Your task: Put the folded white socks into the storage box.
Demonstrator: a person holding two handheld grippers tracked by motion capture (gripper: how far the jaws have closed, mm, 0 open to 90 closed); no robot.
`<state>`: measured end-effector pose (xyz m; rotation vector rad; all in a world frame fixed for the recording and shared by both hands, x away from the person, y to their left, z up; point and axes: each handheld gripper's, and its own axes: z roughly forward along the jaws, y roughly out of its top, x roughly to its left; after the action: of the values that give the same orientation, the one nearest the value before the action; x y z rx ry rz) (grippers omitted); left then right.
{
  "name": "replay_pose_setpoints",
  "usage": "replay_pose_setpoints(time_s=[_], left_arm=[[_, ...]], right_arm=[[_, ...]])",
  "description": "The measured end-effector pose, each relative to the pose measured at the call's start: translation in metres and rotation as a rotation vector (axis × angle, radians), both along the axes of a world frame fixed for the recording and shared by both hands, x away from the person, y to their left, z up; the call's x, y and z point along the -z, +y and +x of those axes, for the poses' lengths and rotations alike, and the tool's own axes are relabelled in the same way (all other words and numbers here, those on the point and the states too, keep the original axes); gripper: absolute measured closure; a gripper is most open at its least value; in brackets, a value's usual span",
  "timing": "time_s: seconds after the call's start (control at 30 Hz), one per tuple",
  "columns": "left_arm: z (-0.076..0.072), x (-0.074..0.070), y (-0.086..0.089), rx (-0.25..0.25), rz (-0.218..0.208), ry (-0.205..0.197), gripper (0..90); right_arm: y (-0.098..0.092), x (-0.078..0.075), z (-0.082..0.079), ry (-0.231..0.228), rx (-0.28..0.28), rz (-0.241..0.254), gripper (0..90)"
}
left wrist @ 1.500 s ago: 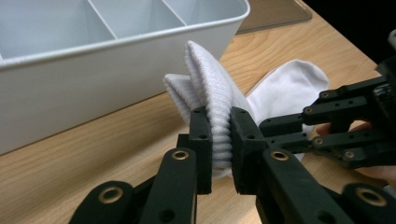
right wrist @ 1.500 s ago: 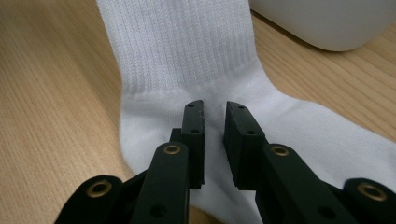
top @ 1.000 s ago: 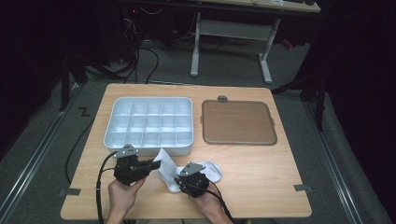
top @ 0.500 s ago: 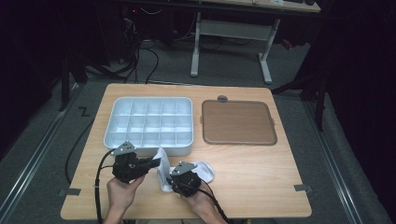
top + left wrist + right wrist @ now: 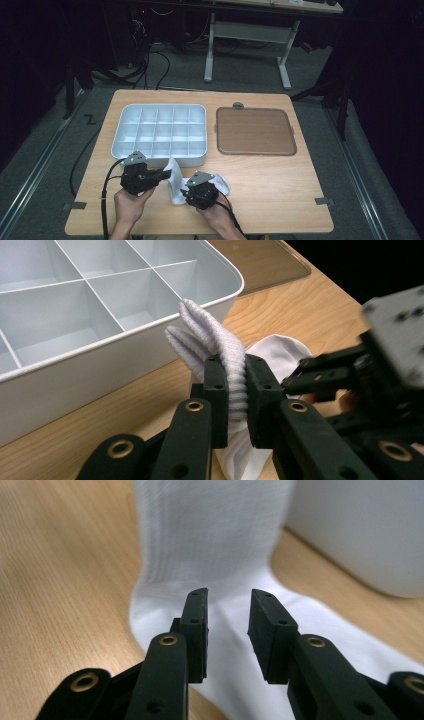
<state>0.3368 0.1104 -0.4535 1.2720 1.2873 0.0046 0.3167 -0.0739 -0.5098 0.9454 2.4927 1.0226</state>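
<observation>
A white sock (image 5: 174,180) lies on the wooden table in front of the compartment tray. My left gripper (image 5: 167,175) is shut on its ribbed cuff (image 5: 210,335), which stands folded up between the pads (image 5: 216,385). My right gripper (image 5: 186,192) sits just to the right, pointing at the sock's middle. In the right gripper view its jaws (image 5: 229,597) have just been opening and stand apart with nothing pinched between them; the sock (image 5: 210,540) lies below and beyond them. The toe end (image 5: 221,184) rests flat behind the right gripper.
A white compartment tray (image 5: 120,130) with several empty cells sits just beyond the sock, its near wall close to both grippers (image 5: 100,355). A brown flat tray (image 5: 255,131) lies to its right. A person's hands hold both grippers at the table's front edge.
The right gripper shifted a little left toward the left one and the sock bunched up between them. The left gripper kept still with the cuff in it.
</observation>
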Motion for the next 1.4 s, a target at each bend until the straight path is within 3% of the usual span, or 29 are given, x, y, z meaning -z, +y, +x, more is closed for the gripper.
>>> replay_pose_setpoints(time_s=[0.13, 0.27, 0.43, 0.6, 0.83, 1.07, 1.4], left_arm=[[-0.001, 0.001, -0.001, 0.001, 0.012, -0.001, 81.7], [0.000, 0.001, -0.001, 0.003, 0.014, 0.000, 81.7], [0.000, 0.002, -0.001, 0.007, 0.021, -0.003, 81.7], [0.000, 0.001, -0.001, 0.008, 0.024, -0.002, 81.7], [-0.001, 0.001, -0.005, 0.011, 0.027, -0.003, 81.7], [-0.001, 0.000, -0.010, 0.019, 0.035, -0.010, 81.7], [-0.003, -0.002, -0.013, 0.033, 0.028, -0.011, 81.7]], right_arm=[[-0.027, -0.015, 0.000, -0.046, 0.059, 0.036, 69.4], [-0.057, -0.022, 0.004, -0.072, 0.139, 0.030, 69.4], [-0.087, -0.019, 0.011, -0.058, 0.223, 0.022, 69.0], [-0.104, -0.009, 0.013, -0.025, 0.263, 0.021, 67.4], [-0.110, 0.000, 0.011, -0.002, 0.260, 0.011, 72.8], [-0.112, 0.010, 0.014, 0.049, 0.253, 0.027, 82.2], [-0.106, 0.011, 0.011, 0.066, 0.254, 0.054, 84.4]])
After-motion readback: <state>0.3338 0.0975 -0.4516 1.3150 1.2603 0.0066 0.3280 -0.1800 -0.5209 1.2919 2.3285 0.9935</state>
